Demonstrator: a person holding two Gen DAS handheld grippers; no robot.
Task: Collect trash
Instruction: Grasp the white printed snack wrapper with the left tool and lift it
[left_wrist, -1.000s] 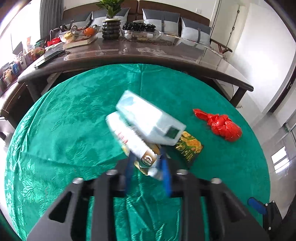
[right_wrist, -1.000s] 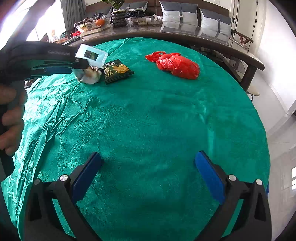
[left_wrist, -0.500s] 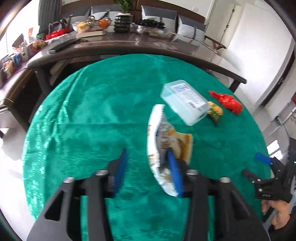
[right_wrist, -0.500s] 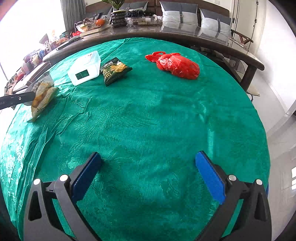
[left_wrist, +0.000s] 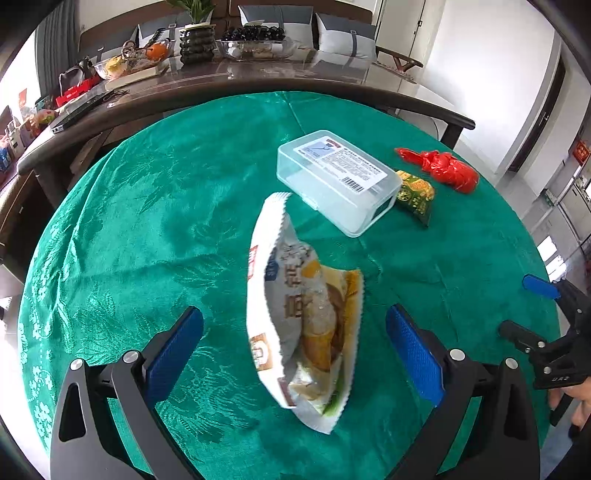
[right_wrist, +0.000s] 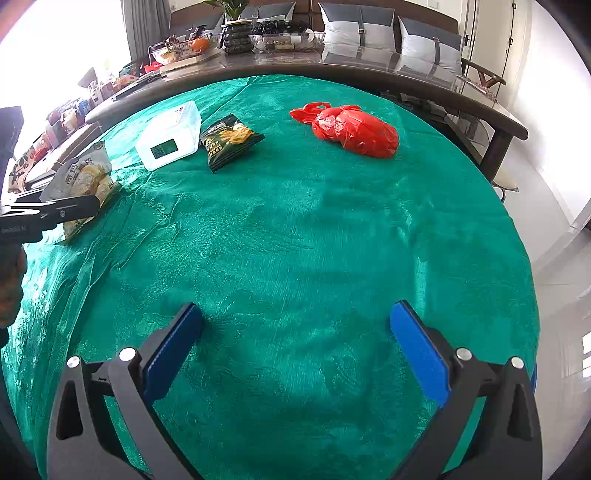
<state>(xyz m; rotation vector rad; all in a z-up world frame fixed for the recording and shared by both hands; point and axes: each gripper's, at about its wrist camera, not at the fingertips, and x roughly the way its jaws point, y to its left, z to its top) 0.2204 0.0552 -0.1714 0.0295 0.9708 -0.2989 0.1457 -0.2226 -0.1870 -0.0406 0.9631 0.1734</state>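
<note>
Left wrist view: on the green worktop (left_wrist: 122, 229), a clear box (left_wrist: 338, 177) lies flat; nearer than it, a light, crinkly snack bag (left_wrist: 306, 314) sits between the released left tool (left_wrist: 295, 354), jaws just opened. Best gripped by its crimped edge. Right wrist view shows the right tool (right_wrist: 297, 350) agape, empty.

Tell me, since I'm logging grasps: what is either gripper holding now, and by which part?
Nothing. The left gripper has just opened its jaws; the white snack bag sits between them untouched. The right gripper is open over bare tablecloth.
</note>
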